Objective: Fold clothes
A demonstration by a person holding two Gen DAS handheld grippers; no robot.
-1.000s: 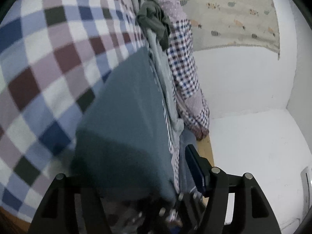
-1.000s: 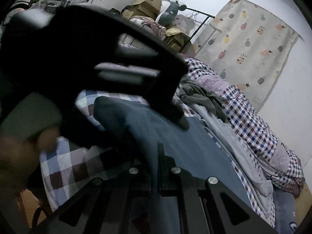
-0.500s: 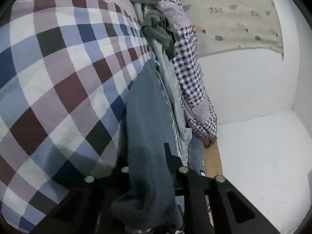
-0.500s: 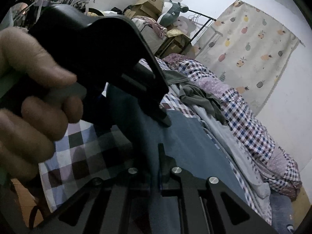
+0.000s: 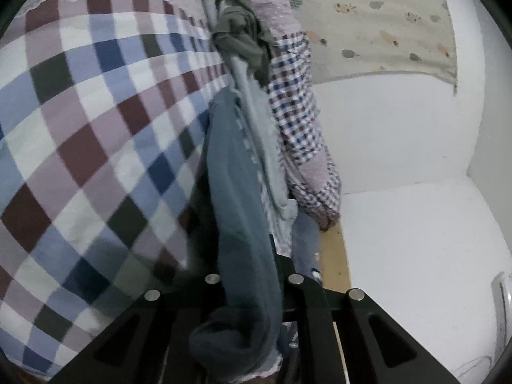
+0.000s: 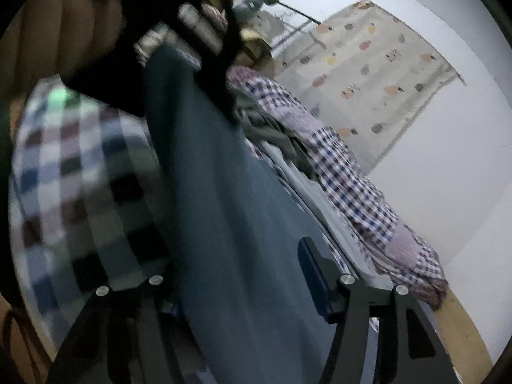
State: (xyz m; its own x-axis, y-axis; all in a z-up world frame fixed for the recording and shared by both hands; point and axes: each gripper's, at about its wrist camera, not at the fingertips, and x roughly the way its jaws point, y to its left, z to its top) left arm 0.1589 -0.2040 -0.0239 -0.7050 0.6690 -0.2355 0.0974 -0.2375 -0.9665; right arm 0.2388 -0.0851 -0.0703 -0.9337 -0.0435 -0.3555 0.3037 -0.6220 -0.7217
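The left gripper (image 5: 249, 275) is clamped on a teal garment (image 5: 236, 192), its jaws pressed together on a bunched fold at the bottom centre of the left wrist view. The cloth runs up the middle of that frame, over a checked blanket (image 5: 89, 134) that fills the left side. Just right of it lie a grey garment (image 5: 265, 134) and a small-check quilt (image 5: 297, 121), with an olive garment (image 5: 243, 41) crumpled at the top. In the right wrist view the right gripper (image 6: 243, 268) stands with jaws apart, the teal cloth (image 6: 217, 192) draped between them. A hand (image 6: 80, 22) grips the other tool at upper left. A fruit-print curtain (image 6: 377, 73) hangs at upper right.
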